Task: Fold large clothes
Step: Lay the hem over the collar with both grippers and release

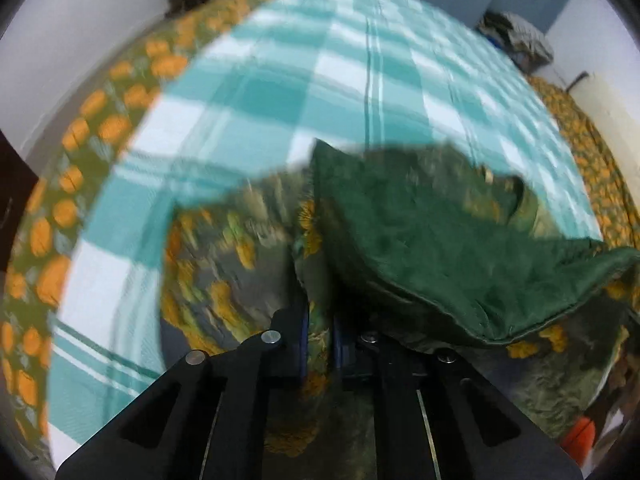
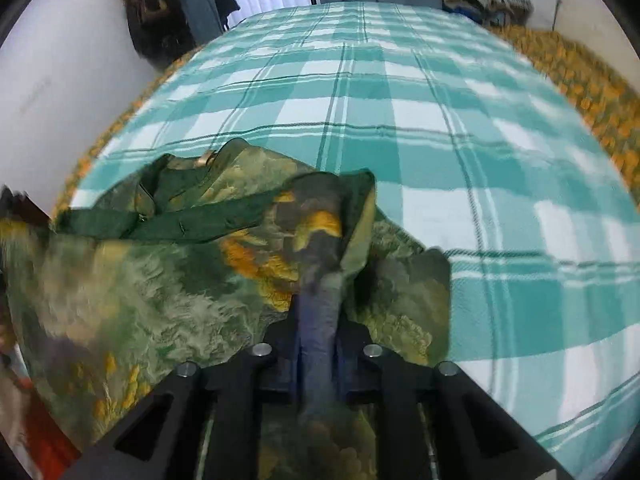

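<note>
Left claw [image 1: 319, 332] pinching green flowery garment [image 1: 420, 248] tight. Right claw [image 2: 319, 332] clenching another bunch of same garment [image 2: 168, 264]. Garment hanging between both claws, bunching over near edge of checked bed [image 2: 400, 100]. Bed lying ahead, long way stretching forward.

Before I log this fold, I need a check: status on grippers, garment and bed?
Left gripper shut on green printed garment. Right gripper shut on it too. Garment bunched over teal checked bedspread. Nothing else in the way.
</note>
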Motion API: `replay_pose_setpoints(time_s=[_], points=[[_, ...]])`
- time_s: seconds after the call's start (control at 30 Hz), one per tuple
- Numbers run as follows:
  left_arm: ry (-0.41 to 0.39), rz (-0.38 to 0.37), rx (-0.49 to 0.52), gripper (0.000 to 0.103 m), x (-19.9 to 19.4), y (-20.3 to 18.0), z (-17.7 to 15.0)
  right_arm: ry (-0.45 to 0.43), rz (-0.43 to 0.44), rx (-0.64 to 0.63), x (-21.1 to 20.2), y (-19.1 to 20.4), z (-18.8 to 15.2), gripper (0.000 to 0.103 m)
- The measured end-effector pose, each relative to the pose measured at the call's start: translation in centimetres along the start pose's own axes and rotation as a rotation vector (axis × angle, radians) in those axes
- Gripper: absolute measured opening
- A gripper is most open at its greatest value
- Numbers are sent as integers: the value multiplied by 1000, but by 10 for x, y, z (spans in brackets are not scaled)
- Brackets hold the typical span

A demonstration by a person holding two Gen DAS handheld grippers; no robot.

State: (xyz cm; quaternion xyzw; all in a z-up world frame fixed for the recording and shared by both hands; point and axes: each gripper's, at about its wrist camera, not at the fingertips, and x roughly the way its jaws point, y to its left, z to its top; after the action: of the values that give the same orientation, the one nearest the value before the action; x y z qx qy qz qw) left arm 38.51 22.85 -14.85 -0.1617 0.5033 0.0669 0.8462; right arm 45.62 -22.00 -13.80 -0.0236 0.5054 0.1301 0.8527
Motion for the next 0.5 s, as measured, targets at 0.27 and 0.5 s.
replay_pose_setpoints(time_s=[0.27, 0.5], points=[[-223, 80, -124, 6, -26, 27, 31, -276, -39, 98, -41, -18, 69, 11], [-170, 174, -36, 12, 64, 25, -19, -36, -120, 83, 73, -26, 8, 13]])
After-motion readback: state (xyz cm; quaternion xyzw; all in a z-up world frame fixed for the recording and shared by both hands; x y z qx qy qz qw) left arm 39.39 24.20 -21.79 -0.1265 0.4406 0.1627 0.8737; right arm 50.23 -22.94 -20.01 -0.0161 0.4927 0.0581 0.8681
